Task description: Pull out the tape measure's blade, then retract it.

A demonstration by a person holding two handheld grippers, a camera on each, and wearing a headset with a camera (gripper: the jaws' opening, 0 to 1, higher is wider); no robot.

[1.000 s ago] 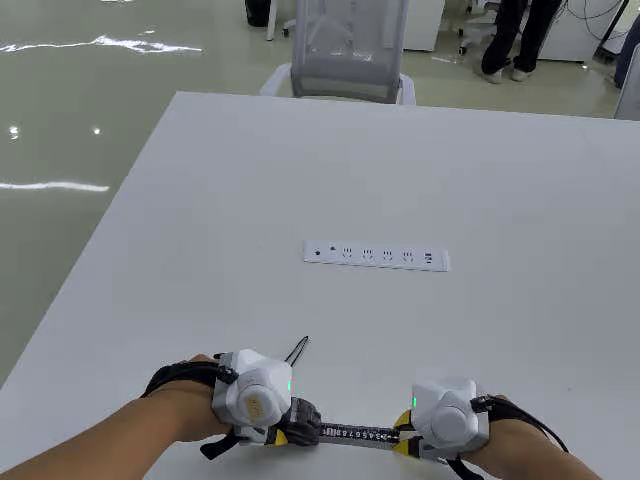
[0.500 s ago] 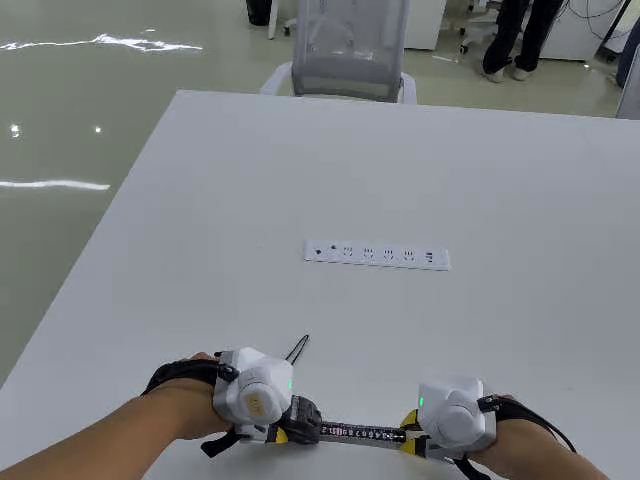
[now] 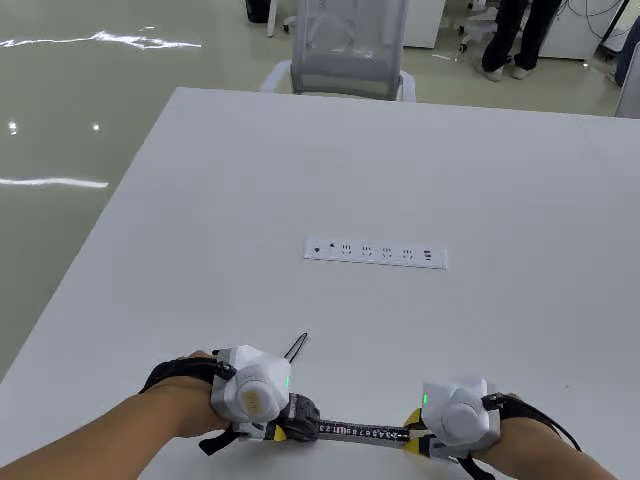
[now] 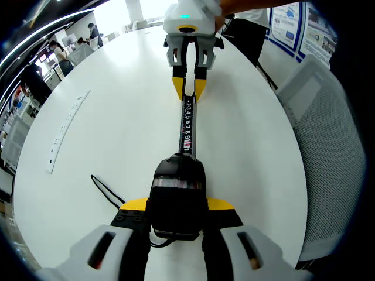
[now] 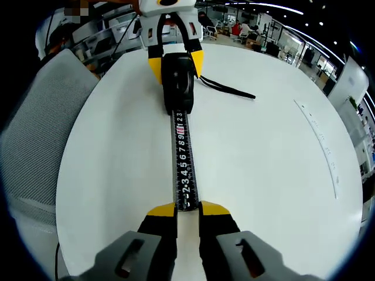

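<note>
A black tape measure case (image 4: 177, 193) sits clamped between the yellow-tipped fingers of my left gripper (image 4: 177, 205), near the table's front edge (image 3: 298, 418). Its dark blade (image 3: 362, 432) with white numerals runs right to my right gripper (image 3: 410, 438), which is shut on the blade's end (image 5: 186, 205). In the right gripper view the blade (image 5: 182, 157) stretches straight away to the case (image 5: 177, 81), numbered past 9. The case's black wrist strap (image 3: 296, 348) trails on the table behind it.
A white power strip (image 3: 376, 254) lies mid-table, well beyond the grippers. A grey mesh chair (image 3: 349, 45) stands at the far edge of the white table (image 3: 400, 160). People stand in the far background. Another chair (image 4: 328, 140) sits close beside the table's near edge.
My right gripper has moved right, away from the case, and more blade shows between the two grippers. The left gripper has stayed put.
</note>
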